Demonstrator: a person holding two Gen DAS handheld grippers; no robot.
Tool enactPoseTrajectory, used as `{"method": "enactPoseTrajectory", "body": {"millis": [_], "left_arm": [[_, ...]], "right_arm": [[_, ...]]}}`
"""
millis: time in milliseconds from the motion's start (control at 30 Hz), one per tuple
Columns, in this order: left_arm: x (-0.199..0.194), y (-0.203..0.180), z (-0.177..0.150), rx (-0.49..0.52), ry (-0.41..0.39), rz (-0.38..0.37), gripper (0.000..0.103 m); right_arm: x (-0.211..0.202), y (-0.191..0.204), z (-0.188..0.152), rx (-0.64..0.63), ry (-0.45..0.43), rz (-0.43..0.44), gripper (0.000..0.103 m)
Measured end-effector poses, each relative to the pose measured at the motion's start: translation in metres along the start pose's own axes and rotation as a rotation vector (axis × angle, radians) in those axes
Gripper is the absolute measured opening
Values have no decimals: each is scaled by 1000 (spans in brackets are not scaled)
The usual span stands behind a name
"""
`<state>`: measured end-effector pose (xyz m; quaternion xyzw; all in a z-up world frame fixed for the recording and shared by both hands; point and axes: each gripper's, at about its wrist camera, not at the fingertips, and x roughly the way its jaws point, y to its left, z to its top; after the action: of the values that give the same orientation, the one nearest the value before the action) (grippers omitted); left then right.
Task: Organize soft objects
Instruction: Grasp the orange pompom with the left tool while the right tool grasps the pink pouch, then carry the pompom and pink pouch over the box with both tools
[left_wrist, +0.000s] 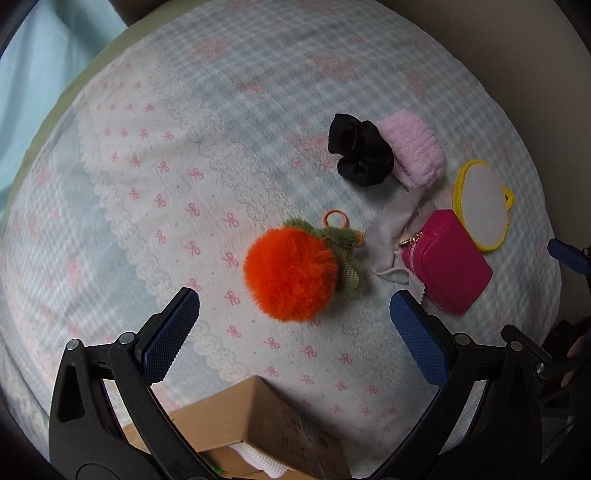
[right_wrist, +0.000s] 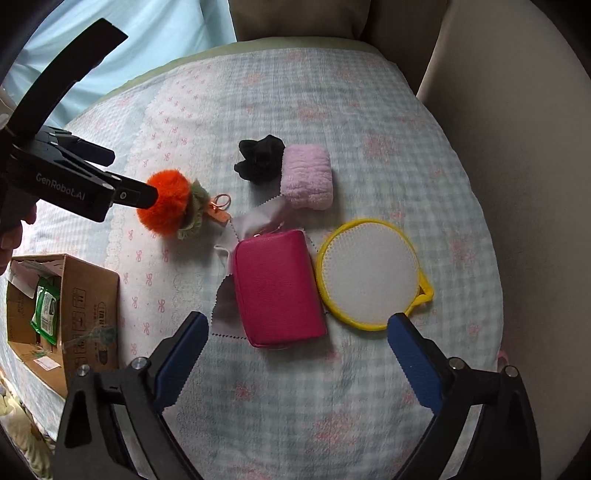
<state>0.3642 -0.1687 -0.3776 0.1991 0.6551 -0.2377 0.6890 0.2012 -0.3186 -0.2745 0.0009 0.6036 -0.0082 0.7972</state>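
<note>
An orange pompom keychain (left_wrist: 291, 273) with green leaves lies on the bedspread, just ahead of my open, empty left gripper (left_wrist: 294, 312); it also shows in the right wrist view (right_wrist: 168, 206). A magenta pouch (right_wrist: 277, 288) lies just ahead of my open, empty right gripper (right_wrist: 297, 334), on a grey cloth (right_wrist: 258, 218). A yellow-rimmed round pad (right_wrist: 369, 273) lies right of the pouch. A black scrunchie (right_wrist: 260, 162) and a pink fuzzy roll (right_wrist: 308, 177) lie farther back. The left gripper (right_wrist: 129, 181) appears beside the pompom in the right wrist view.
An open cardboard box (right_wrist: 88, 302) with a green packet inside sits at the bed's left edge; its corner shows below the left gripper (left_wrist: 258, 413). A beige headboard (right_wrist: 517, 147) bounds the right side. A light blue sheet (right_wrist: 110, 55) lies beyond the bedspread (right_wrist: 332, 103).
</note>
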Motion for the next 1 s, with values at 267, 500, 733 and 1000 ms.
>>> {"method": "enactPoseTrajectory", "body": {"millis": [267,500,733,1000], "left_arm": [[55,13,17,72,94,-71,91],[81,18,16,90,145,-121,62],[86,11,8,126,143,-122,37],[82,-10,13,130,121,-120,34]], "right_arm": [[59,13,6,-22,96,0,86],[85,20,6,-64,147,-20,72],[90,23,3,-63,152,-10,61],[80,16,3,-36,125,40,47]]}}
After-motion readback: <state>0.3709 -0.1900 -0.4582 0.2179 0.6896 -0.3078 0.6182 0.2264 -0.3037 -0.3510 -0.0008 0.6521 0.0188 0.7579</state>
